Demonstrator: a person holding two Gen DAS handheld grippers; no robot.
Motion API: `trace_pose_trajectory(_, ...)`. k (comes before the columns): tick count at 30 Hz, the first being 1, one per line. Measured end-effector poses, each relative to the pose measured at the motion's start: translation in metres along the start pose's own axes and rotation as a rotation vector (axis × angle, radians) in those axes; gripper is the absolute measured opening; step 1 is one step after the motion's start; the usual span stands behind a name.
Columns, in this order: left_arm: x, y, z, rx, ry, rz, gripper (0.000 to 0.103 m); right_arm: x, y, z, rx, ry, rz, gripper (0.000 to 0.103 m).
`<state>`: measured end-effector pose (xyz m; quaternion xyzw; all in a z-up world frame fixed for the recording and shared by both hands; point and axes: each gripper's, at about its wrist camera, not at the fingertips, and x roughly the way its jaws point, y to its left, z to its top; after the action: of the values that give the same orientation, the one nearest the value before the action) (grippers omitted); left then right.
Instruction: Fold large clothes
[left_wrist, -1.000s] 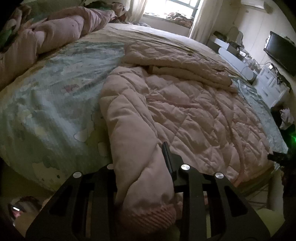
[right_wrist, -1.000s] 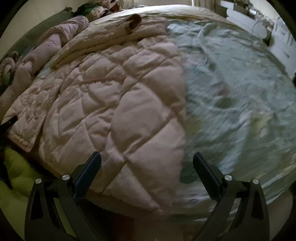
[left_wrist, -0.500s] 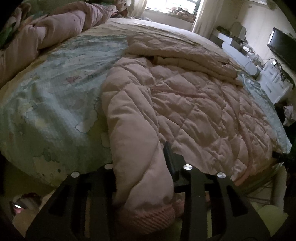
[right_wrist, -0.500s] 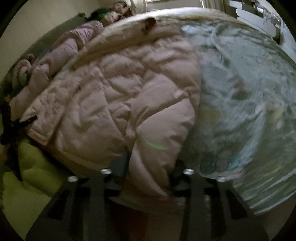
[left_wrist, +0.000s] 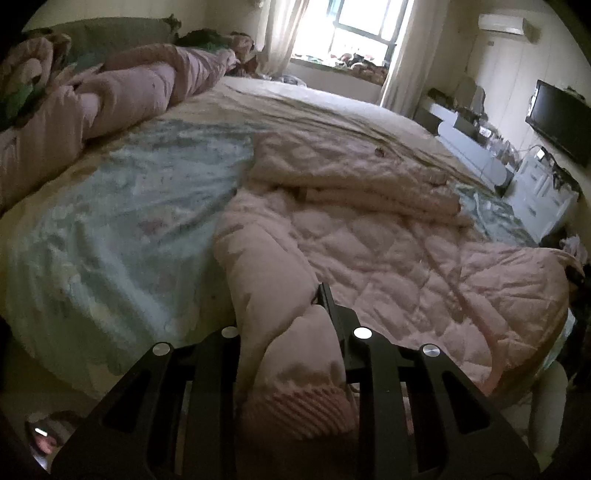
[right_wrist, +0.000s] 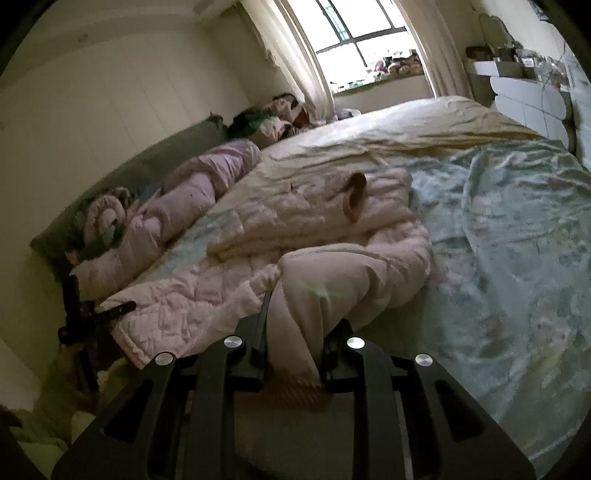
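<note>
A large pink quilted coat (left_wrist: 388, 243) lies spread on the bed, its far part folded over. My left gripper (left_wrist: 284, 317) is shut on one sleeve (left_wrist: 269, 280) near its ribbed cuff (left_wrist: 295, 410). My right gripper (right_wrist: 295, 325) is shut on the other sleeve (right_wrist: 328, 277) near its cuff and holds it lifted off the bed. The coat body shows in the right wrist view (right_wrist: 207, 291), with a sleeve opening (right_wrist: 356, 195) further back. In the right wrist view the left gripper (right_wrist: 110, 312) shows at the coat's left edge.
The bed has a pale blue patterned sheet (left_wrist: 122, 221) and a beige cover (right_wrist: 406, 129) at the far end. A rolled pink duvet (left_wrist: 122, 92) lies along the headboard side. A white cabinet (left_wrist: 535, 192) and a TV (left_wrist: 561, 114) stand to the right.
My right gripper has shut on the coat's sleeve and lifted it up. My left gripper has risen a little, still holding its sleeve.
</note>
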<state>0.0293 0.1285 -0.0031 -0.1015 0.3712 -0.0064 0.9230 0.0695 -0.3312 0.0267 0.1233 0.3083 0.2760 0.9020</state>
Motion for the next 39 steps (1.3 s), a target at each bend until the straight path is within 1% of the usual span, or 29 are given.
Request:
trace_pose_trajectory(5,-0.006,-0.010,0.016,0.022,-0.035,0.011,0.016,0.001,-0.001,0.013,0.000,-0.039,0.009,0.019)
trace_pose_trajectory(12,-0.006,-0.013,0.032,0.009,-0.075,0.006,0.016,0.003,-0.006,0.028,0.011,-0.083,0.013,0.019)
trace_pose_trajectory(19,-0.003,-0.013,0.048,-0.006,-0.097,0.000,0.016,0.008,-0.009,0.043,0.003,-0.113,0.007,0.019)
trace_pose_trajectory(28,0.001,-0.019,0.071,0.023,-0.128,0.015,0.016,0.020,-0.015,0.066,0.017,-0.145,0.015,0.019)
trace_pose_trajectory(39,0.011,-0.023,0.105,0.045,-0.163,0.033,0.016,0.040,-0.016,0.100,0.013,-0.195,-0.026,0.019)
